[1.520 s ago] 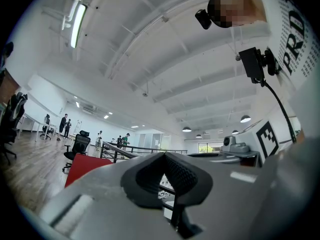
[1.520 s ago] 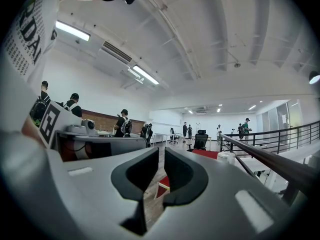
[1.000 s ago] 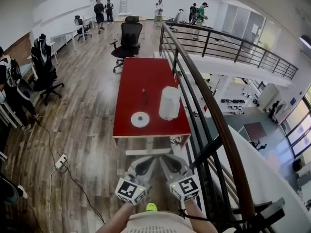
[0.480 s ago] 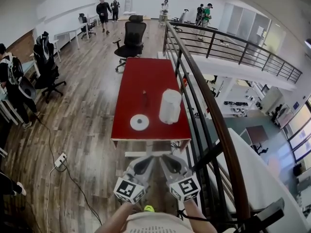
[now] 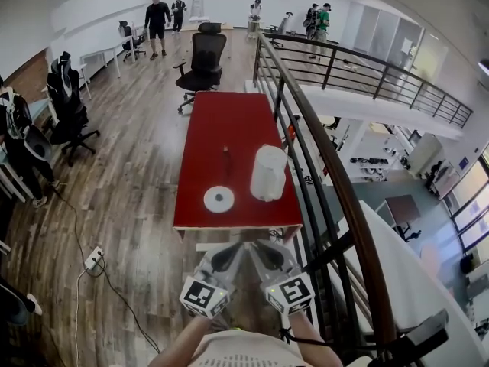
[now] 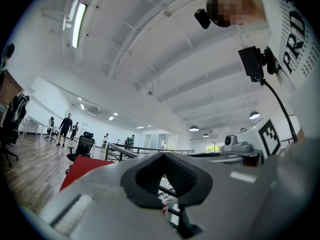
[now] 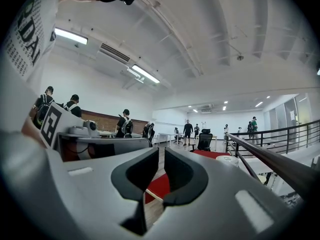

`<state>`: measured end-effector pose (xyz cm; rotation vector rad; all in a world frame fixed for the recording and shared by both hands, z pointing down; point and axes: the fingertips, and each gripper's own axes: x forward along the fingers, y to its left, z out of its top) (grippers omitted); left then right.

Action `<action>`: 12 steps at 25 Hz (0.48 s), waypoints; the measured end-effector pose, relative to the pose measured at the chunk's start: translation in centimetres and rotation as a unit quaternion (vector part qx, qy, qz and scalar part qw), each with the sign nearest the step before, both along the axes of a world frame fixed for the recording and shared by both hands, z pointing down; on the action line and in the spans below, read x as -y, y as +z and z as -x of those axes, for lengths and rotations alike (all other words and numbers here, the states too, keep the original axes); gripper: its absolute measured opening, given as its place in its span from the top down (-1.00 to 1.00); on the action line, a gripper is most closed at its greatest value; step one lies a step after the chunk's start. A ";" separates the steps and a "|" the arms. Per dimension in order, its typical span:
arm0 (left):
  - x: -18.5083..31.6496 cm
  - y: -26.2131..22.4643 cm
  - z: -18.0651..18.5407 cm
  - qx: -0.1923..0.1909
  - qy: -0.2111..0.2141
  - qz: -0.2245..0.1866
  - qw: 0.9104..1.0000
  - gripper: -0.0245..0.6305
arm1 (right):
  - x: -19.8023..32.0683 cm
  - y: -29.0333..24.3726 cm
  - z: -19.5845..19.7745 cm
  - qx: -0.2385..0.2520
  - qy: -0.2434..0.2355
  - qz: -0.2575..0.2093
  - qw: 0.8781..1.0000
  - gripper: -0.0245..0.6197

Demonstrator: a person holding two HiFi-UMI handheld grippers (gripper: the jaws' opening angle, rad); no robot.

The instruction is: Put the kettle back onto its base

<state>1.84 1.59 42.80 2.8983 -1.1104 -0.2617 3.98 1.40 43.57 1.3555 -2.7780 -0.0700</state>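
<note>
A white kettle [image 5: 268, 173] stands upright near the right front of the red table [image 5: 229, 121]. Its round white base [image 5: 218, 199] lies apart to its left, with nothing on it. Both grippers hang side by side in front of the table's near edge, short of it and touching nothing. The left gripper [image 5: 227, 255] has its pads together and holds nothing; they also meet in its own view [image 6: 163, 156]. The right gripper [image 5: 267, 254] is empty, its pads [image 7: 161, 156] a narrow slit apart. The right gripper view shows the kettle [image 7: 231, 159] far ahead.
A dark metal railing [image 5: 321, 151] with a wooden handrail runs along the table's right side, above a drop to a lower floor. A small dark object [image 5: 226, 156] stands mid-table. A black office chair [image 5: 205, 56] sits beyond. A power strip [image 5: 95, 258] and cable lie left.
The table, kettle and base have drawn nearer in the head view as both grippers moved forward together. Neither gripper's jaws changed.
</note>
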 end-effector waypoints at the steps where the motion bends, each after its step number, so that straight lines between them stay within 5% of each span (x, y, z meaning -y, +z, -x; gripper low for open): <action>1: 0.5 -0.1 0.0 0.000 0.001 0.001 1.000 0.93 | 0.5 -0.1 0.0 0.000 0.002 0.000 1.000 0.83; 12: 4.6 0.1 1.4 0.000 0.015 0.005 1.000 0.93 | 4.6 0.1 1.4 -0.004 0.019 0.004 1.000 0.83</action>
